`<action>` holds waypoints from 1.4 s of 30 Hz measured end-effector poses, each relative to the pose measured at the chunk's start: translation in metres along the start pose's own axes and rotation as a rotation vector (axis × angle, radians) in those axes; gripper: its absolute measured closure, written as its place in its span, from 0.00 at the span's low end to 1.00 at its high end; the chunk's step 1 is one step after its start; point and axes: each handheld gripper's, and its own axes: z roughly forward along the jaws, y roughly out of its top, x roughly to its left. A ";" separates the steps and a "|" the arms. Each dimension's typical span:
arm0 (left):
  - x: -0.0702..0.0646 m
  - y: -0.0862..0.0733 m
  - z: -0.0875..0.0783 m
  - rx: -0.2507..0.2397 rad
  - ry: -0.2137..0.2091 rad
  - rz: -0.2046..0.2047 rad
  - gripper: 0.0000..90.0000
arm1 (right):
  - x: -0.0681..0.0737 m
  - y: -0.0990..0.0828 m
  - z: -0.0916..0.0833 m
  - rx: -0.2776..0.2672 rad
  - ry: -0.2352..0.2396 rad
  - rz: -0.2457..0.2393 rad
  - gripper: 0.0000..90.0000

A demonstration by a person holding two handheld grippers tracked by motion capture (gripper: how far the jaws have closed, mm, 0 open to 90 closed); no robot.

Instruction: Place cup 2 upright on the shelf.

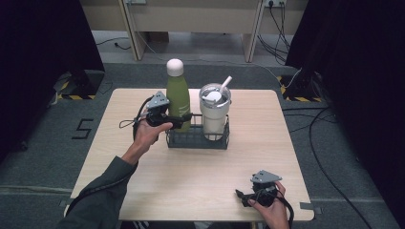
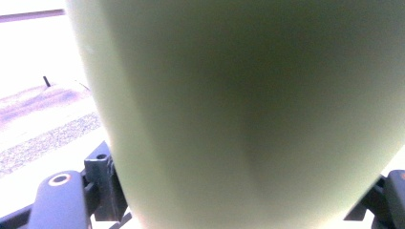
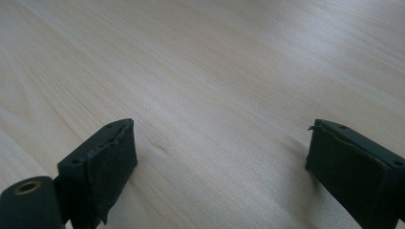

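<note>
Looking down from the high view, we see a pale wooden tabletop [image 1: 191, 176] filling the middle of the frame, with a dark wire basket [image 1: 197, 138] standing on it just above centre. Inside the basket stand two things side by side: a green bottle [image 1: 177, 98] with a cream cap on the left, upright, and a steel tumbler [image 1: 214, 112] with a lid and a white straw on the right, close beside the bottle.

The left gripper [image 1: 180, 120] comes in from the left of the basket, held by a hand [image 1: 145, 133] whose grey-green sleeve runs down to the lower left of the frame. Its fingers reach around the lower body of the bottle, just above the basket rim. In the left gripper view the bottle [image 2: 239, 114] takes up nearly the whole picture as a blurred green wall, with the black gripper parts showing low at both edges, one on each side of it; we read the fingers as clasping the bottle, though the contact surfaces themselves are hidden.

The right gripper [image 1: 244, 196] lies at the lower right of the high view, near the front edge of the tabletop and well apart from the basket. In the right gripper view its two black padded fingers [image 3: 107, 167] stand wide apart, released, with bare wood grain of the tabletop [image 3: 215, 71] between them.
</note>
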 end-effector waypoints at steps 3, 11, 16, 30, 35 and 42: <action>0.004 -0.003 0.004 0.002 0.013 -0.001 0.22 | 0.000 0.000 0.000 0.000 0.000 0.000 0.11; 0.011 -0.006 0.010 0.001 0.041 -0.010 0.23 | 0.000 0.000 0.000 -0.001 -0.001 0.000 0.11; 0.014 -0.009 0.015 0.001 0.043 -0.025 0.22 | 0.000 0.000 0.000 0.000 0.000 0.000 0.11; 0.015 -0.022 0.027 0.014 0.050 -0.034 0.22 | 0.000 0.000 0.000 0.000 0.000 0.000 0.11; 0.017 -0.026 0.029 0.014 0.052 -0.039 0.22 | 0.000 0.000 0.000 0.000 -0.001 0.000 0.11; 0.017 -0.032 0.030 0.017 0.051 -0.039 0.22 | 0.000 0.000 0.000 -0.001 -0.001 0.000 0.11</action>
